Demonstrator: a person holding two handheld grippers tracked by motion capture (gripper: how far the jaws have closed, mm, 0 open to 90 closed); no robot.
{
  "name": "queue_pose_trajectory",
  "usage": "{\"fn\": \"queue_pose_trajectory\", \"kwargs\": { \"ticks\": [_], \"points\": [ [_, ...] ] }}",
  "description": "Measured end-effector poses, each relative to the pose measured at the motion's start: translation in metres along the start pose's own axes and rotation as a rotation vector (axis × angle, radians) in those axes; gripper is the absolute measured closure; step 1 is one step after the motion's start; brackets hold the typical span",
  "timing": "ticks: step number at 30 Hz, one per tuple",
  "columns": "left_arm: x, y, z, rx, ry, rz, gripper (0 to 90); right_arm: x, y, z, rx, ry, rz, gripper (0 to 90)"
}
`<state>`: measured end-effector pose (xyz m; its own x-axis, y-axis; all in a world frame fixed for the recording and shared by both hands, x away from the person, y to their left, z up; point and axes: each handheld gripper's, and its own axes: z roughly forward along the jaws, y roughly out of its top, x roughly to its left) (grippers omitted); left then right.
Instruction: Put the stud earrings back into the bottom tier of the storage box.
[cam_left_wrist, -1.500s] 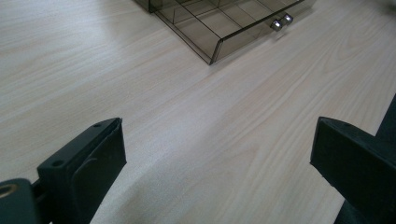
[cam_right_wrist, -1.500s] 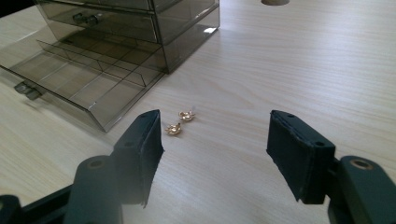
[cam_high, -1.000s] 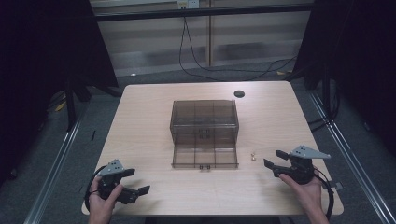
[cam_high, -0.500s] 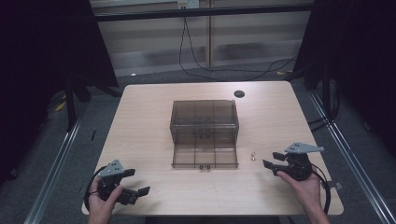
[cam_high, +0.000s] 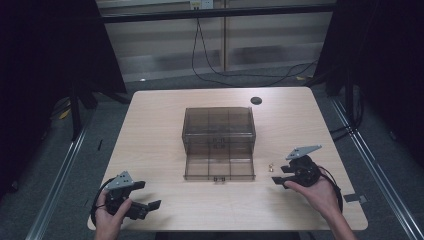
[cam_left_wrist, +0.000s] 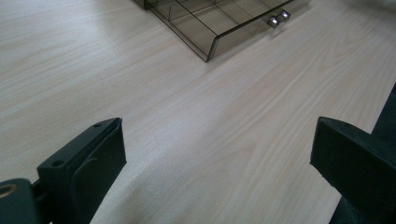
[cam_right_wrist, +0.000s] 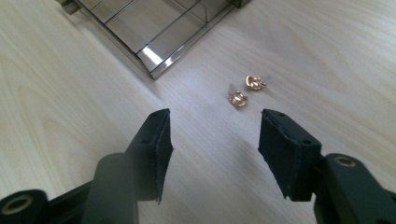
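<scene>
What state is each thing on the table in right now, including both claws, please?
Organizer box: standing, its drawer pulled out and holding nothing that I can see.
Two gold earrings: loose on the table, beside the drawer, close together but apart.
Right claw: open, has just been closing, nothing between its jaws, aimed at the earrings.
Left claw: wide open, gripping nothing.

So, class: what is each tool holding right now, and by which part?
Nothing. The right tool is open short of the two small gold earrings; the left tool is open over bare table.
</scene>
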<state>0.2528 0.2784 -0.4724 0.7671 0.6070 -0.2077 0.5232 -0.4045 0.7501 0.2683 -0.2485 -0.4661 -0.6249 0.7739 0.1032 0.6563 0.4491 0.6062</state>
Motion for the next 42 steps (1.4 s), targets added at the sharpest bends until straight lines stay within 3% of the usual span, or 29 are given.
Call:
{"fn": "queue_pose_trajectory", "kwargs": {
  "ticks": [7, 10, 18, 22, 27, 30, 34, 42],
  "points": [
    [0.001, 0.000, 0.000, -0.005, -0.004, 0.002, 3.2, -0.001, 0.018, -0.005, 0.042, 0.008, -0.062, 53.1],
    [0.001, 0.000, 0.000, -0.004, -0.001, 0.000, 3.2, -0.001, 0.030, -0.003, 0.122, 0.018, -0.104, 57.5],
    [0.001, 0.000, 0.000, 0.000, -0.001, 0.001, 3.2, -0.003, 0.039, 0.002, 0.212, 0.042, -0.155, 68.8],
    [0.001, 0.000, 0.000, 0.001, 0.000, 0.000, 3.2, -0.002, 0.046, 0.011, 0.310, 0.039, -0.194, 75.4],
    [0.001, 0.000, 0.000, 0.000, 0.002, 0.000, 3.2, -0.006, 0.057, 0.021, 0.391, 0.028, -0.242, 78.7],
    [0.002, 0.000, 0.000, 0.002, 0.004, 0.002, 3.2, -0.007, 0.061, 0.024, 0.411, 0.030, -0.234, 79.8],
    [0.002, 0.000, 0.000, 0.003, 0.005, -0.001, 3.2, -0.011, 0.069, 0.033, 0.464, 0.031, -0.262, 81.5],
    [0.002, 0.000, 0.000, 0.001, 0.008, -0.001, 3.2, -0.009, 0.077, 0.044, 0.515, 0.042, -0.299, 80.7]
  ]
}}
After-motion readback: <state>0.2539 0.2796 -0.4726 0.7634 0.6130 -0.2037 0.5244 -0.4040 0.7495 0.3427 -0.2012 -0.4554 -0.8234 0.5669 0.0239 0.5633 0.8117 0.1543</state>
